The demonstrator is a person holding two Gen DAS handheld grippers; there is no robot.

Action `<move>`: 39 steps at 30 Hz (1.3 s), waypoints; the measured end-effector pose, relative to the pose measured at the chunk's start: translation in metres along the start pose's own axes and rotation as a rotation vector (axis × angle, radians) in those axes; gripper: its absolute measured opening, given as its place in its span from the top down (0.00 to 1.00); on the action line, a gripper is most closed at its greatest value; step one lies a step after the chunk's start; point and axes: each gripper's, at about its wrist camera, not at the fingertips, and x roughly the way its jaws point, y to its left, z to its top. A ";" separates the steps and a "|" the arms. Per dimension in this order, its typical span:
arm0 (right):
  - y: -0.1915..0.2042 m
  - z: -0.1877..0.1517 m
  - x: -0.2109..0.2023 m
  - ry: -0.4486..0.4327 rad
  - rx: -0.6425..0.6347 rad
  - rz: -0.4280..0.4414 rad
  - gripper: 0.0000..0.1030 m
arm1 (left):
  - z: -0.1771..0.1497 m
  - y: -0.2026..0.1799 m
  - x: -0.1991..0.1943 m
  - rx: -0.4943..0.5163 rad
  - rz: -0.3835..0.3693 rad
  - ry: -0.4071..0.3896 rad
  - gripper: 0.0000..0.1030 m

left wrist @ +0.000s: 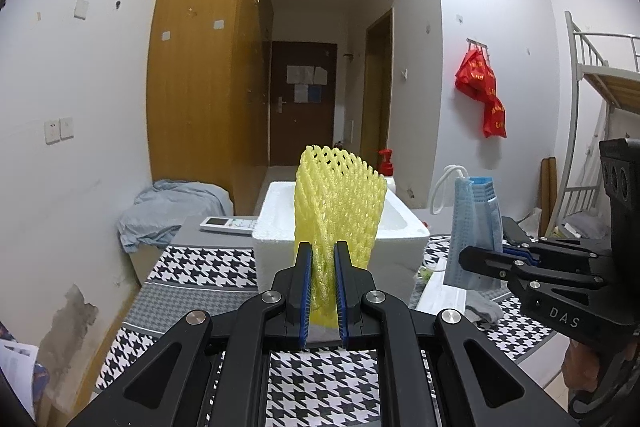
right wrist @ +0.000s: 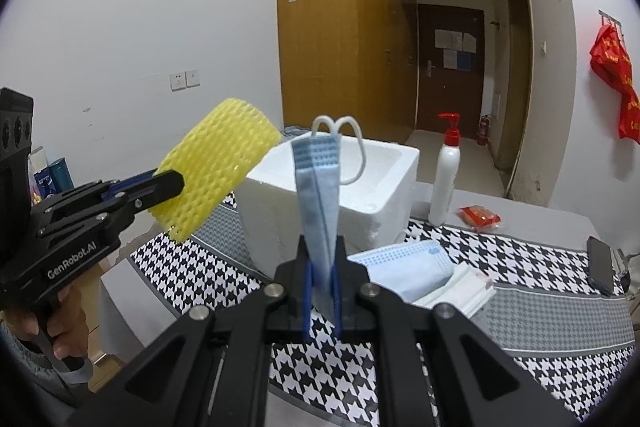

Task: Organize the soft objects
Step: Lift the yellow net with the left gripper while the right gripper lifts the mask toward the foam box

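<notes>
The left claw [left wrist: 323,281] is clamped on one yellow foam fruit net [left wrist: 338,205], and the right claw [right wrist: 322,281] pinches one folded blue face mask [right wrist: 320,195], both held above the houndstooth worktop [right wrist: 520,259]. Just beyond, two more face masks [right wrist: 412,269] lie on the worktop beside one white foam box [right wrist: 320,203]. One pump bottle [right wrist: 445,179] stands farther back.

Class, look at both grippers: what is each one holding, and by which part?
The left gripper pinches the yellow foam net at its lower end. The right gripper clamps a folded blue face mask near its bottom edge, ear loops up.
</notes>
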 end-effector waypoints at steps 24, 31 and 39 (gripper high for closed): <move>-0.003 0.048 0.021 -0.106 0.012 -0.004 0.89 | 0.033 0.017 0.014 -0.010 0.039 -0.093 0.89; -0.002 0.057 0.030 -0.105 -0.002 -0.009 0.89 | 0.038 0.017 0.027 0.002 0.037 -0.091 0.89; 0.003 0.068 0.042 -0.094 -0.040 0.002 0.89 | 0.041 0.020 0.036 0.016 0.037 -0.085 0.89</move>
